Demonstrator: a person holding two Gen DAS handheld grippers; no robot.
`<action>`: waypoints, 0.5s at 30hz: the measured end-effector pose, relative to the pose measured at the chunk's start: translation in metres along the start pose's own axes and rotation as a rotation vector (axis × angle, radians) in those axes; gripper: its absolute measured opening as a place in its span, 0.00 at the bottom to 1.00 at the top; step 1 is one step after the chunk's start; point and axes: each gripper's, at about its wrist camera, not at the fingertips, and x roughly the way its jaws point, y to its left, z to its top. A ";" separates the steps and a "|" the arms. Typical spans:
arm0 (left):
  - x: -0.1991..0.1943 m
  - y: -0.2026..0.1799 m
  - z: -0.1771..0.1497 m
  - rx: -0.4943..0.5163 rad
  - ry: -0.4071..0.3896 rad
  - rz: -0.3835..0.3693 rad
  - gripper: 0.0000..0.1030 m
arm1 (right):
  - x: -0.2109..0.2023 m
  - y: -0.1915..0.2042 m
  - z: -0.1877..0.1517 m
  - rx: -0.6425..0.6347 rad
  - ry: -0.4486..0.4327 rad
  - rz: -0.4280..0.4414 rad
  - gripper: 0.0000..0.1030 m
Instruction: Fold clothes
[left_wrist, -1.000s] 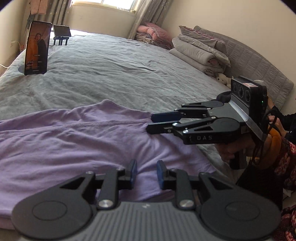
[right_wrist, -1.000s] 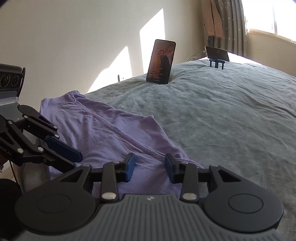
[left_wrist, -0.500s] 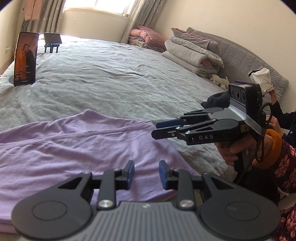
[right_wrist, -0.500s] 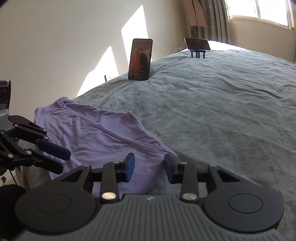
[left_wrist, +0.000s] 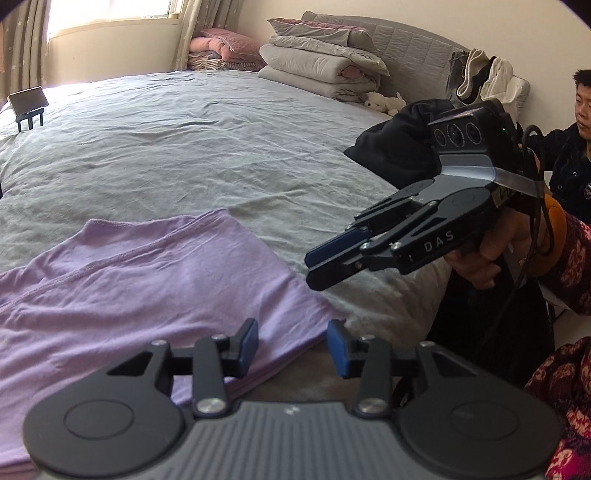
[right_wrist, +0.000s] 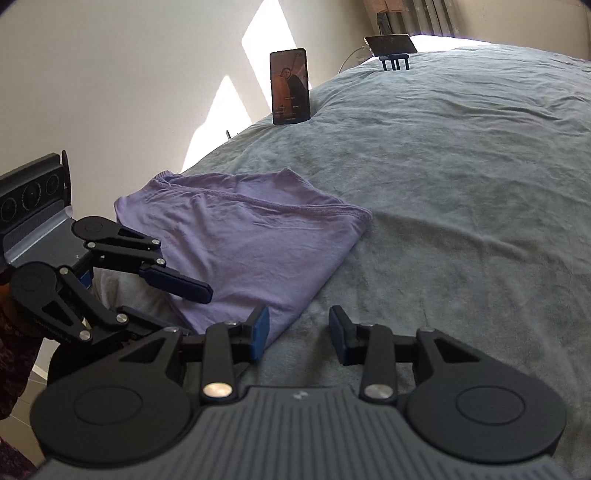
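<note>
A purple garment (left_wrist: 147, 288) lies folded flat on the grey bed (left_wrist: 221, 147), near its front edge. My left gripper (left_wrist: 291, 343) hovers over the garment's near right corner. Its jaws are opening and nothing is between them. In the right wrist view the garment (right_wrist: 251, 243) sits left of centre. There my right gripper (right_wrist: 297, 332) stands open over bare sheet just off the garment's right edge, holding nothing. Each gripper shows in the other's view, the right gripper (left_wrist: 321, 264) tilted downward and the left gripper (right_wrist: 184, 310) low at the left.
A phone (right_wrist: 290, 86) stands upright at the bed's far left edge, with a tablet on a stand (right_wrist: 391, 46) behind it. Folded quilts (left_wrist: 321, 62), a plush toy (left_wrist: 382, 101) and dark clothing (left_wrist: 399, 155) lie by the headboard. A person (left_wrist: 569, 155) sits at the right.
Both grippers have drawn back and rolled. The left jaws have widened. The right gripper has shifted off the garment's corner onto bare sheet and now tilts downward.
</note>
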 end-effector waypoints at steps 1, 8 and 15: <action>-0.001 -0.001 0.000 0.008 -0.003 0.004 0.41 | 0.001 -0.004 0.000 0.056 0.020 0.046 0.37; 0.002 -0.014 0.001 0.087 -0.030 0.018 0.42 | 0.010 -0.029 -0.010 0.344 0.098 0.209 0.21; 0.009 -0.033 0.004 0.193 -0.031 0.032 0.45 | 0.010 -0.037 -0.009 0.473 0.079 0.322 0.07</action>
